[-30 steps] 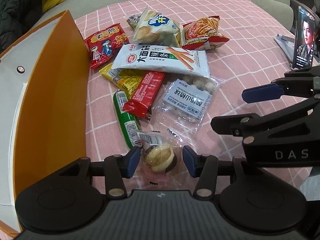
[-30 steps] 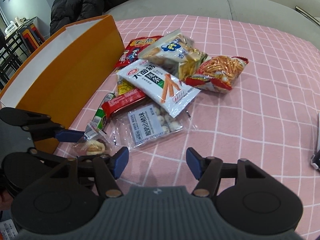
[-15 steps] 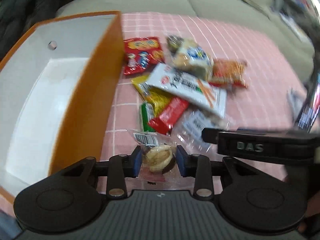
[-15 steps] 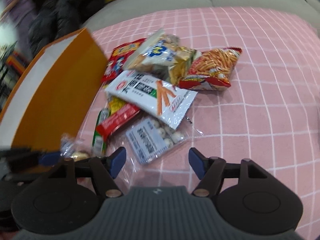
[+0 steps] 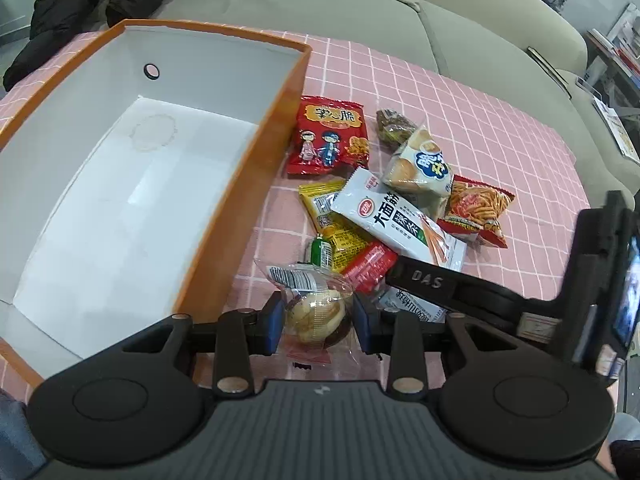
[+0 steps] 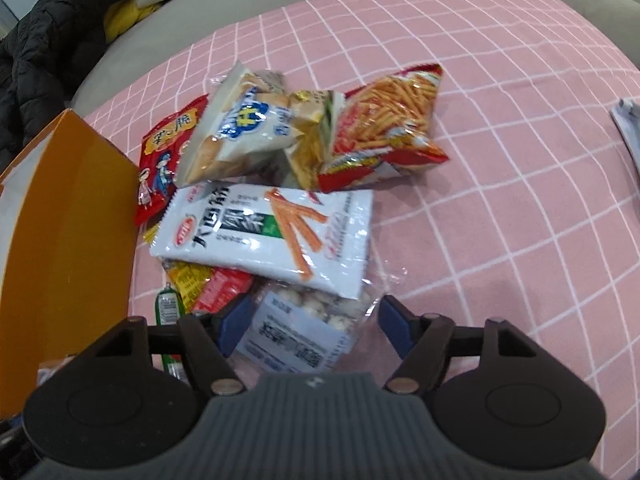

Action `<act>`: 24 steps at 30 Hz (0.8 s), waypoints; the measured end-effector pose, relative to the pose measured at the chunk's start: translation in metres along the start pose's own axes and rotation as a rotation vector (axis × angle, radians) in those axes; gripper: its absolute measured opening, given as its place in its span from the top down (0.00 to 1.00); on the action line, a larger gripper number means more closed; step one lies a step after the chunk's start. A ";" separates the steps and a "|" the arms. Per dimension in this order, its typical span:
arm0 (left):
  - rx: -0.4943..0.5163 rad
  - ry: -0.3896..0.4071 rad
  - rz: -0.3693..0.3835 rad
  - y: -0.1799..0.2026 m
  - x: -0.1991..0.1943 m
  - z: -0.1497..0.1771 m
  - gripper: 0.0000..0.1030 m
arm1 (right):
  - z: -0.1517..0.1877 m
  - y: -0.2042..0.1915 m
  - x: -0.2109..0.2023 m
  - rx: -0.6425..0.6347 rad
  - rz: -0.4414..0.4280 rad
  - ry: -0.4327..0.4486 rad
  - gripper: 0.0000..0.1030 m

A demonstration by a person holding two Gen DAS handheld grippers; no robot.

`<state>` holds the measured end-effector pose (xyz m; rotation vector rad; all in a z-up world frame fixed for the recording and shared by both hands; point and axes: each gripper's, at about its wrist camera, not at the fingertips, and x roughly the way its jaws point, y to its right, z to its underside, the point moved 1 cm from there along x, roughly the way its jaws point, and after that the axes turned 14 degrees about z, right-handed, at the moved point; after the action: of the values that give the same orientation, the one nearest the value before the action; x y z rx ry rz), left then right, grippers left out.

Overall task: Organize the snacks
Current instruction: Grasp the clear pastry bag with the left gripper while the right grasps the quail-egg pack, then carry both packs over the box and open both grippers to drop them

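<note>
The left hand-held gripper [image 5: 316,322] points down and squeezes a clear-wrapped cake [image 5: 314,312], just right of the orange box [image 5: 224,216] edge. The right hand-held gripper [image 6: 310,322] is opening over a bag of white balls [image 6: 308,328]; bare pink cloth [image 6: 520,160] lies to its right.

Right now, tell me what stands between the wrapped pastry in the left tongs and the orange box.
Only the box's near wall. The pastry hangs clamped beside it, and the box's visible floor is bare.
</note>
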<state>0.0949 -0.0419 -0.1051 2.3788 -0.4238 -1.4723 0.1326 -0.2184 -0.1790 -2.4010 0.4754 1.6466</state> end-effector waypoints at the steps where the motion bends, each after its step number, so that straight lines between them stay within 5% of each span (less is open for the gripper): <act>1: -0.001 -0.002 0.001 0.000 -0.001 -0.001 0.61 | 0.000 -0.004 0.001 -0.013 0.008 0.007 0.29; 8: -0.004 -0.010 0.005 -0.001 -0.003 0.002 0.61 | 0.011 -0.028 0.002 -0.250 0.087 0.068 0.26; 12: 0.003 -0.017 0.004 0.001 -0.003 0.003 0.61 | 0.020 -0.015 -0.002 -0.348 0.099 0.097 0.37; 24: 0.067 -0.043 0.035 0.016 -0.010 0.014 0.60 | 0.042 0.033 -0.029 -0.443 -0.001 0.069 0.47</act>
<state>0.0773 -0.0540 -0.0965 2.3819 -0.5308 -1.5190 0.0743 -0.2310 -0.1661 -2.7677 0.1240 1.8314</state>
